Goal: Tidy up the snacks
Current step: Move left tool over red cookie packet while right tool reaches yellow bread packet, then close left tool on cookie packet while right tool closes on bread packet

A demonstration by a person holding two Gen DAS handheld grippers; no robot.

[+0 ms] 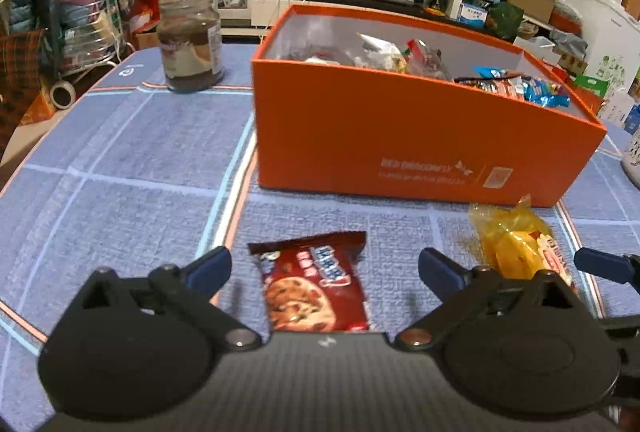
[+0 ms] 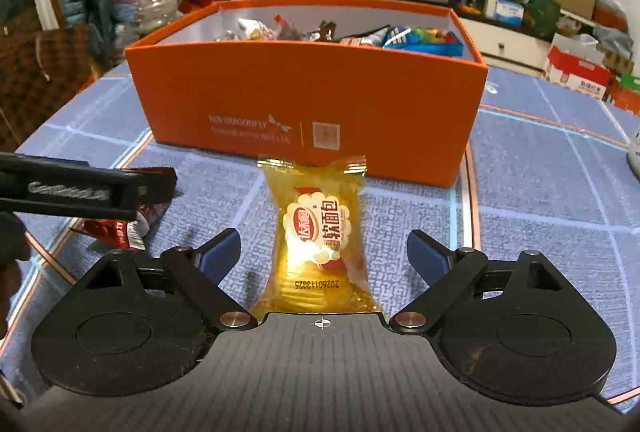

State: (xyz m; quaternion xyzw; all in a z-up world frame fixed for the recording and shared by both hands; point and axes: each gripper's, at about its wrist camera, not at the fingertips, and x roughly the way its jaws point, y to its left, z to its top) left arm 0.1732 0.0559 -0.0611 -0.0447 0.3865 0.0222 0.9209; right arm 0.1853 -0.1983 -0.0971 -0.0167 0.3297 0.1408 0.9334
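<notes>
Cluttered shelves, a dark television and a glass-fronted cabinet fill the room behind a table spread with a blue checked tablecloth [image 1: 132,151]. On the cloth stands an open orange shoebox [image 1: 400,127], already holding a heap of wrapped snacks [image 2: 404,37], and off its left end, well apart from it, sits a lidless glass jar [image 1: 191,35] with a dark residue inside. Two packets lie on the cloth in front of the box: a dark red chocolate-chip cookie packet [image 1: 314,284] and, to its right, a yellow soft-bread packet [image 2: 320,232] whose far crimped end lies just beside the box's front wall. The left gripper [image 1: 324,268] hovers low over the cookie packet with its blue-tipped fingers [image 1: 210,270] spread wide, one on each side of the wrapper and neither touching it. The right gripper [image 2: 324,256] is likewise wide open, its fingers apart on either side of the bread packet — the wrapper lies between them, ungripped. In the right wrist view the left gripper's black finger crosses over the cookie packet's end.
</notes>
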